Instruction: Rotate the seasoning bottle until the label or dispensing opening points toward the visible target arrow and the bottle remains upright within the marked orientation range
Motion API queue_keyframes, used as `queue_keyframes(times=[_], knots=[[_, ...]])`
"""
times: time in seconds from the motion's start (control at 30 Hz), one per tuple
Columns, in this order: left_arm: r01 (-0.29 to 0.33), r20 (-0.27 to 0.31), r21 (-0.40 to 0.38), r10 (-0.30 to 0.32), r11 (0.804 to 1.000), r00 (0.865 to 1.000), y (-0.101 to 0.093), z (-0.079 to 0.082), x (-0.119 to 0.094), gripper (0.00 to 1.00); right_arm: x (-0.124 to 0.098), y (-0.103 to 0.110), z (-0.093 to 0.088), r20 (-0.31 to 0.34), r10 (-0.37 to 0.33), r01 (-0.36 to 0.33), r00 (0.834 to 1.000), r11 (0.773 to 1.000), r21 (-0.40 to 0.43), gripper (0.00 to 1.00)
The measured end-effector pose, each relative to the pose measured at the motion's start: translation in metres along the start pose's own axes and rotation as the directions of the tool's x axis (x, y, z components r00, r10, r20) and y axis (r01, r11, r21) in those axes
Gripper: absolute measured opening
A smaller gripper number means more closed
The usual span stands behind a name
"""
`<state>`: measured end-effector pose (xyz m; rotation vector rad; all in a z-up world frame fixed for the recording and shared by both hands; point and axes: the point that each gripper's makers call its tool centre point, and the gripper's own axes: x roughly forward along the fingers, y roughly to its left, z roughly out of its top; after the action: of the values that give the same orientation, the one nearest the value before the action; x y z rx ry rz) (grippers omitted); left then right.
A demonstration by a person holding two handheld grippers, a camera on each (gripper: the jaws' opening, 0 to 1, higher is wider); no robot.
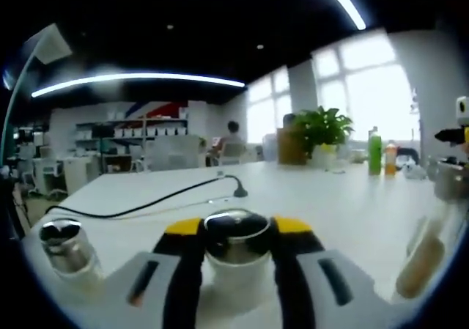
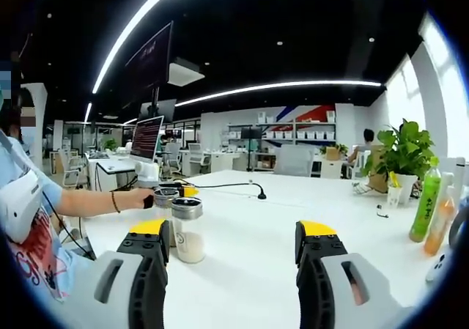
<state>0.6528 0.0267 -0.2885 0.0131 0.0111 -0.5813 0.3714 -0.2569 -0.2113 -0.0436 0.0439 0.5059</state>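
Your left gripper (image 1: 236, 247) is clamped on a chrome-capped seasoning bottle (image 1: 236, 250); your right gripper (image 2: 232, 242) hangs with jaws wide apart, holding nothing.

Left gripper view: the yellow-tipped jaws press both sides of the bottle, which stands upright on the white table (image 1: 344, 204). A second shaker (image 1: 67, 248) stands just left of it, a black cable (image 1: 146, 204) runs behind, and a potted plant (image 1: 322, 132) sits far back. Right gripper view: your left gripper (image 2: 182, 190) holds that bottle (image 2: 166, 197) beyond another shaker (image 2: 187, 230); a green bottle (image 2: 426, 201) stands at right.
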Motion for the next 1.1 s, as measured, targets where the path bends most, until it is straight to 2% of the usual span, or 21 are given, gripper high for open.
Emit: queue_keyframes(times=[0.23, 0.43, 0.57, 0.7, 0.83, 1.1], knots=[[0.012, 0.000, 0.005, -0.012, 1.000, 1.000, -0.002, -0.001, 0.004, 0.37, 0.001, -0.001, 0.005, 0.037, -0.002, 0.001, 0.999, 1.000, 0.024, 0.72], [0.021, 0.023, 0.007, -0.021, 1.000, 1.000, -0.004, 0.000, 0.003, 0.37, -0.001, -0.012, 0.005, 0.033, -0.058, 0.058, 0.998, 0.998, 0.008, 0.72], [0.032, 0.018, 0.011, -0.032, 0.999, 0.999, -0.005, 0.000, 0.002, 0.36, -0.001, -0.011, 0.003, 0.025, -0.053, 0.052, 0.998, 0.999, 0.013, 0.73], [0.036, 0.054, -0.002, -0.036, 0.999, 0.998, -0.005, 0.001, -0.001, 0.36, 0.002, -0.011, 0.001, 0.021, -0.059, 0.059, 0.998, 0.998, 0.015, 0.75], [0.043, 0.048, 0.009, -0.044, 0.999, 0.998, -0.006, 0.002, -0.005, 0.36, 0.004, -0.009, 0.000, 0.017, -0.055, 0.055, 0.998, 0.998, 0.006, 0.78], [0.058, 0.066, -0.041, -0.056, 0.997, 0.996, -0.004, 0.006, -0.017, 0.36, 0.005, -0.008, -0.001, 0.016, -0.046, 0.046, 0.999, 0.998, 0.031, 0.79]])
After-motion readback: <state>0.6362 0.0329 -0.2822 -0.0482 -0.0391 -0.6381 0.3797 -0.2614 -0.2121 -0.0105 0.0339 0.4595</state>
